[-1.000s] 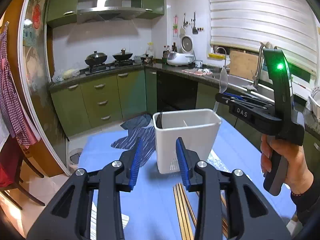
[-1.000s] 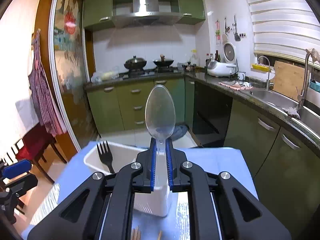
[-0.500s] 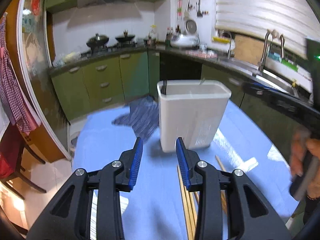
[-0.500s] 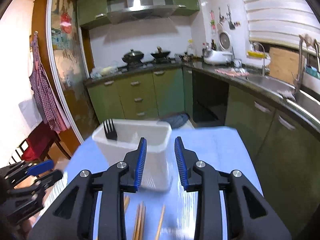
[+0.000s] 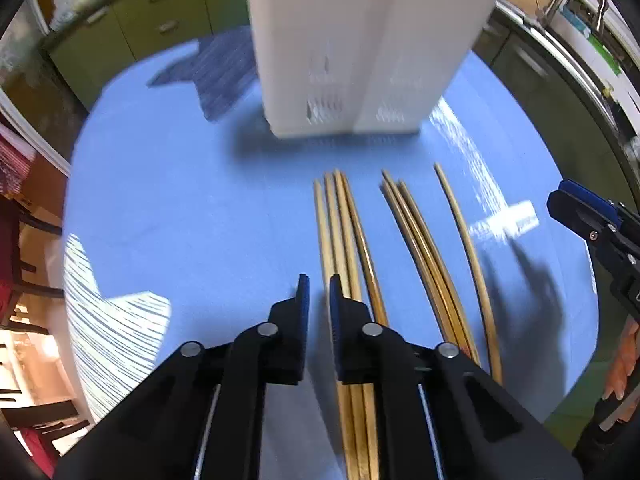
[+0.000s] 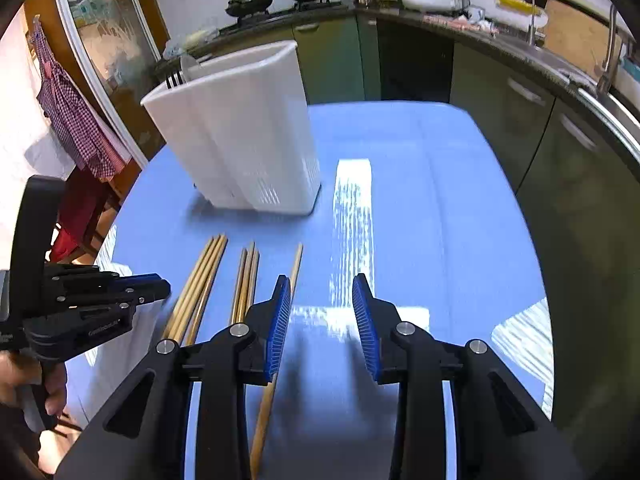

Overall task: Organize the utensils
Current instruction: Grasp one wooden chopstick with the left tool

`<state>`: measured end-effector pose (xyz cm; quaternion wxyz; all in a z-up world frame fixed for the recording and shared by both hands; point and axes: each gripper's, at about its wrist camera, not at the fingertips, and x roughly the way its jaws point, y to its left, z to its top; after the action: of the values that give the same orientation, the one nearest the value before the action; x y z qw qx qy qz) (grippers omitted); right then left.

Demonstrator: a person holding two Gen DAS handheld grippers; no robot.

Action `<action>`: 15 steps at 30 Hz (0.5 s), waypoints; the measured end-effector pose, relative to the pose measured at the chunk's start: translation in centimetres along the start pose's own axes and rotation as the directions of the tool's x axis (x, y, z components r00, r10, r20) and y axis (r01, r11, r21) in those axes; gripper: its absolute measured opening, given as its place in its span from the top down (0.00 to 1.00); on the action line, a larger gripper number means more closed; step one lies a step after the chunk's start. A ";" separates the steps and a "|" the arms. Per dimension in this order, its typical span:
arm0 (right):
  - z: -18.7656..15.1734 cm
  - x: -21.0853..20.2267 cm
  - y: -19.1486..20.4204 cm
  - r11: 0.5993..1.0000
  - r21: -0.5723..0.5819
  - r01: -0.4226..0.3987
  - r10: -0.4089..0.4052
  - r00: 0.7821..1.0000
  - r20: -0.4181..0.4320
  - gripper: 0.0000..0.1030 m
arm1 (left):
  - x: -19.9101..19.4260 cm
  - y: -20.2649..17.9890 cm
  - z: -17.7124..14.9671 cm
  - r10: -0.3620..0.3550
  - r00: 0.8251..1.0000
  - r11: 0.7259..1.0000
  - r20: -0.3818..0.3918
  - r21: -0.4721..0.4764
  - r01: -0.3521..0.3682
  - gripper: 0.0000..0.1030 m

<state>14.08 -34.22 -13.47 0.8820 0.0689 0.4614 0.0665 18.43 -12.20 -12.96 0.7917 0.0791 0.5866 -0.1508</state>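
A white utensil holder (image 5: 360, 44) stands on the blue table (image 5: 180, 208); it also shows in the right wrist view (image 6: 240, 136) with a fork (image 6: 173, 77) and a clear spoon in it. Several wooden chopsticks (image 5: 344, 232) lie in front of it, also seen in the right wrist view (image 6: 200, 280). My left gripper (image 5: 319, 296) is low over the table, jaws nearly closed around the leftmost chopstick; whether they grip it I cannot tell. My right gripper (image 6: 320, 312) is open and empty, just right of the single chopstick (image 6: 294, 268).
Green kitchen cabinets (image 6: 332, 56) and a counter with a sink (image 6: 560, 52) run behind and to the right of the table. A red chair (image 6: 80, 216) stands off the table's left edge. A dark cloth (image 5: 216, 68) lies behind the holder.
The right gripper let the spoon go into the holder and opened. Both grippers came down toward the chopsticks. The left gripper's jaws have narrowed from open to nearly closed.
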 end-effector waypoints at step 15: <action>0.9 0.9 1.1 1.000 -0.002 -0.028 0.028 0.999 -0.040 0.68 | 1.5 -1.1 0.2 0.022 0.997 1.000 -0.075 0.024 -0.020 0.93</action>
<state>15.21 -33.02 -13.47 0.8716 0.0731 0.4779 0.0808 18.69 -13.53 -14.28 0.7696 0.0998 0.6135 -0.1462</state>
